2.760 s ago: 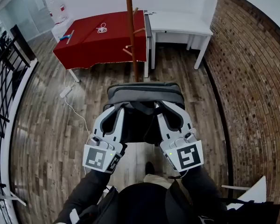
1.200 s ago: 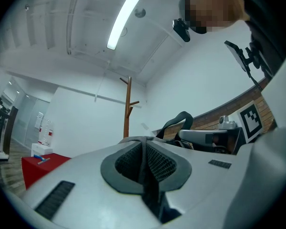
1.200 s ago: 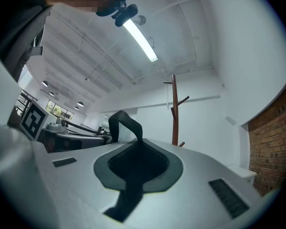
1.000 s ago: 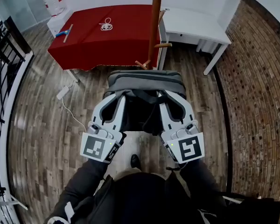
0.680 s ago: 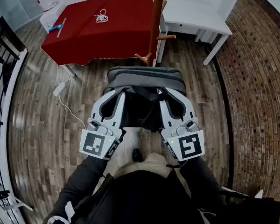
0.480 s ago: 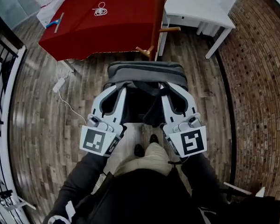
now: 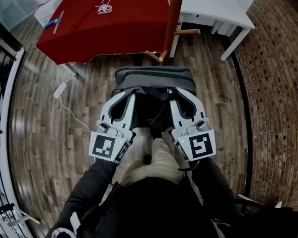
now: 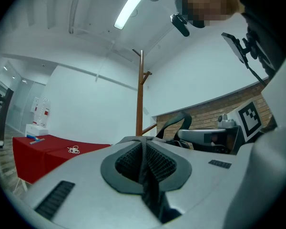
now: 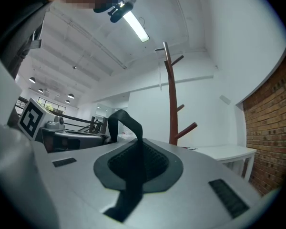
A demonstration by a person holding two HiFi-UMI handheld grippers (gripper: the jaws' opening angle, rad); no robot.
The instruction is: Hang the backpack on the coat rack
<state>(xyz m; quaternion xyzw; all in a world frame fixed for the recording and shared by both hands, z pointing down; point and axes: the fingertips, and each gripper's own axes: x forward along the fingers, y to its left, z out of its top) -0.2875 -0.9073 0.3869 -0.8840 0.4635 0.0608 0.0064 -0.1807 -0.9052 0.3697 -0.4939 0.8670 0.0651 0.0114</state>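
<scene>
A grey backpack (image 7: 154,78) hangs in front of me by its black straps. My left gripper (image 7: 132,95) is shut on the left strap (image 8: 145,175), my right gripper (image 7: 175,95) on the right strap (image 9: 132,175). Both straps run between the shut jaws in the gripper views, the left gripper (image 8: 143,144) and the right gripper (image 9: 140,146) alike. The brown wooden coat rack (image 7: 174,14) stands just beyond the backpack, with pegs (image 7: 154,56) low on its pole. The same coat rack (image 8: 140,94) rises ahead in the left gripper view, and the coat rack (image 9: 171,99) also in the right one.
A red-clothed table (image 7: 84,33) with a white cable (image 7: 104,6) and a blue tool (image 7: 55,22) stands left of the rack. A white table (image 7: 223,9) stands to its right, by a brick wall (image 7: 278,83). A power strip (image 7: 59,89) lies on the wooden floor. Black railing (image 7: 0,83) runs along the left.
The coat rack and tables have come nearer to the backpack in the head view. A knee in light trousers now shows below the grippers. Both grippers keep their hold on the straps.
</scene>
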